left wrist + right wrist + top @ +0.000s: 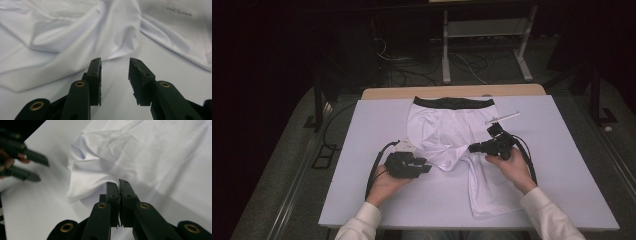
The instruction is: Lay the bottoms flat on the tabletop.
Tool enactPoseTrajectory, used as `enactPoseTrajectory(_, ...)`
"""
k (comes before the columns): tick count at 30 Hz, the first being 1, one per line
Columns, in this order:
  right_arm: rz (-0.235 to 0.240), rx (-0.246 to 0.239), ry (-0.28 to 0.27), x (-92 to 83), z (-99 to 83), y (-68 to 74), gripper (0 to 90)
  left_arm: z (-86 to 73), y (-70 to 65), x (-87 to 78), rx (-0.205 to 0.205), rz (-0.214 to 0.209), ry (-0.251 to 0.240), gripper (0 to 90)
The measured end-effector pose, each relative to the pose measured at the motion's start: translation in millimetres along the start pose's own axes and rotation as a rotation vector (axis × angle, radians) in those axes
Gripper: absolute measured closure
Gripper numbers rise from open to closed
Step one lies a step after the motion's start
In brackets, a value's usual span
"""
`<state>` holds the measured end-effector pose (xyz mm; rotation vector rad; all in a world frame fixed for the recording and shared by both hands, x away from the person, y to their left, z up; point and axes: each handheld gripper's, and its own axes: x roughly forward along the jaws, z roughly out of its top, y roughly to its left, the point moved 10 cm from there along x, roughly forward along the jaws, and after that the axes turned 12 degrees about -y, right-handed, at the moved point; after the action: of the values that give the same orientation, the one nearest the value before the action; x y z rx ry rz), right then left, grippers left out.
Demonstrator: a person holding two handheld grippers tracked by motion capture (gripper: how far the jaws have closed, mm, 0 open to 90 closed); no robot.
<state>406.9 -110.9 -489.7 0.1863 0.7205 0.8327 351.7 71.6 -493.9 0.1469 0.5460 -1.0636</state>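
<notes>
White boxer briefs point(439, 131) with a dark waistband point(453, 103) lie on the white board point(362, 175), one leg folded inward and the other stretched toward me. My right gripper point(472, 147) points left at the crotch area. In the right gripper view its jaws point(118, 182) are pressed together, with a fold of the white fabric point(100, 177) tented at their tips. My left gripper point(427, 166) sits just left of the folded leg's edge. It is open point(115, 62) with bare board between its pads, and the fabric point(75, 37) lies a short way ahead.
A thin white stick point(502, 118) lies on the board to the right of the waistband. The wooden table edge point(382, 93) runs behind the board. Beyond it are floor cables and a metal desk frame point(445, 50). The left gripper point(43, 170) appears at the right gripper view's left edge.
</notes>
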Motion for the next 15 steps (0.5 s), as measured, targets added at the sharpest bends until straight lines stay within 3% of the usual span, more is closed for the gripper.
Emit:
enactPoseTrajectory(5, 0.007, 0.051, -0.009, 1.8, 0.4, -12.5, 86.0, -1.0, -16.5, 23.2, 0.126, -0.027, 0.035, 61.6)
enactPoseTrajectory(9, 0.001, 0.053, -0.006, 4.8, -0.2, -15.4, 86.0, 3.4, -20.6, 42.9, 0.160, -0.023, 0.031, 61.2)
enactPoseTrajectory(14, -0.001, 0.064, -0.004, 7.4, -0.9, -19.1, 86.0, 0.2, -17.9, 65.4, 0.215, 0.004, 0.064, 63.0)
enactPoseTrajectory(15, -0.001, 0.068, -0.004, 7.5, -0.9, -19.5, 86.0, -1.8, -14.8, 70.1, 0.230, 0.026, 0.081, 63.9)
